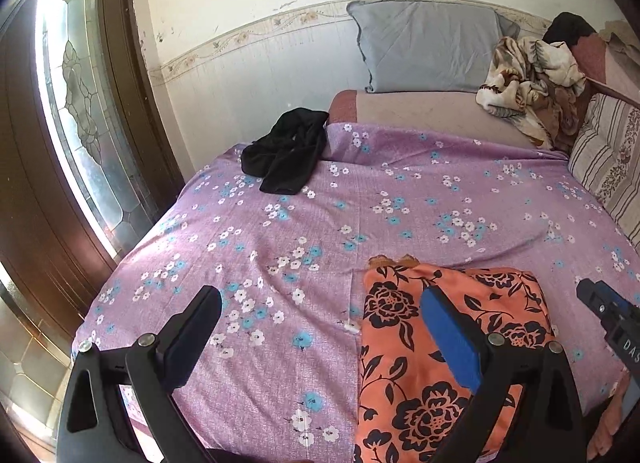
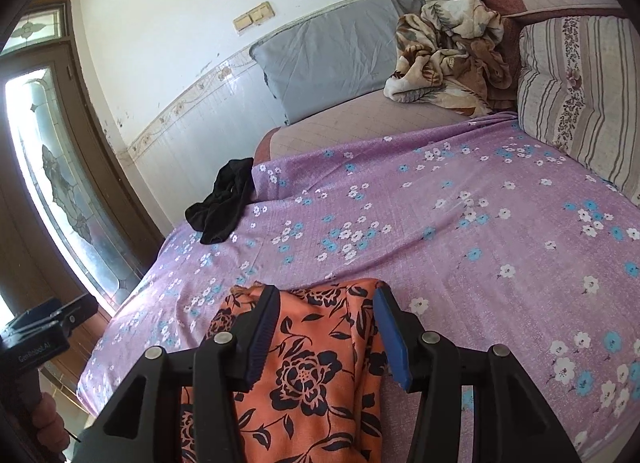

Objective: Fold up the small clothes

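Orange floral garment (image 1: 452, 347) lies folded at the near edge of the bed (image 1: 320, 223), on a purple flowered sheet. Left gripper (image 1: 320, 327) hovers over the bed, jaws wide apart, nothing between them; its blue-padded finger sits above the garment's left part. Right gripper (image 2: 326, 333) hangs over the same garment, jaws apart, cloth showing between the 2 fingers but not pinched. Black garment (image 1: 284, 155) crumpled at the far left of the bed, well apart. Grey pillow (image 1: 428, 43) against the wall
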A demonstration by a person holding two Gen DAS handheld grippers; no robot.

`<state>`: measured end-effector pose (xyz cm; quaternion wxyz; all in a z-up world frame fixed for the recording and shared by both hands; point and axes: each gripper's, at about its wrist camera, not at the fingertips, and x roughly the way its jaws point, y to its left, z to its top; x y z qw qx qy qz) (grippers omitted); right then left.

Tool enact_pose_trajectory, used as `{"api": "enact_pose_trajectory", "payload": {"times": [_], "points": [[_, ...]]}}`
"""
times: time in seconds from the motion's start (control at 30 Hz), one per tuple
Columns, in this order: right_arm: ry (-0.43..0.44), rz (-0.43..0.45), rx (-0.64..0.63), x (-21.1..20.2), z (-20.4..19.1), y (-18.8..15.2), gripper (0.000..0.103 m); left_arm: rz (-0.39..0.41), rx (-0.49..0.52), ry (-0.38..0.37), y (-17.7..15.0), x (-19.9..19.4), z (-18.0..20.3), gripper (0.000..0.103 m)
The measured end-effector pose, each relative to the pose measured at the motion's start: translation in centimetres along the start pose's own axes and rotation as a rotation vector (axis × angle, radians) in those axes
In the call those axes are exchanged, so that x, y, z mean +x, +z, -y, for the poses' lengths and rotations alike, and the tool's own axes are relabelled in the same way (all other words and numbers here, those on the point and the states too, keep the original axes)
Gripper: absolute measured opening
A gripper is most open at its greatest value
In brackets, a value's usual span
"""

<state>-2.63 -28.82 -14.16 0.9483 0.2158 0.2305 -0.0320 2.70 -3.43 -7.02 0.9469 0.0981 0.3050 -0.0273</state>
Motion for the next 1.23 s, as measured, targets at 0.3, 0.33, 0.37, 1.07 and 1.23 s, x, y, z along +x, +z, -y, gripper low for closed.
{"api": "enact_pose_trajectory", "payload": {"times": [0.3, 0.33, 0.37, 1.07, 1.23], "points": [[-0.035, -0.016, -0.123, 0.5, -2.4, -1.4, 0.055, -0.049, -0.061, 0.001, -0.5, 1.2, -1.6, 0.1], [-0.035, -0.018, -0.126, 0.5, -2.4, -1.5, 0.055, -0.047, -0.062, 0.004, -0.5, 1.3, -1.6, 0.1], [-0.036, -0.019, -0.131, 0.5, -2.5, -1.5, 0.055, -0.045, -0.063, 0.003, -0.4, 1.3, -1.7, 0.1], [-0.06, -0.019, -0.188, -0.6, -2.7, -1.6, 0.055, -0.014, -0.034, -0.127, 0.2, -0.2, 0.0, 0.1], [-0.046, -0.015, -0.151, -1.4, -2.2, -0.2, 0.055, 0.049, -0.047, -0.237, 1.0, -0.4, 0.0, 0.1]]}}
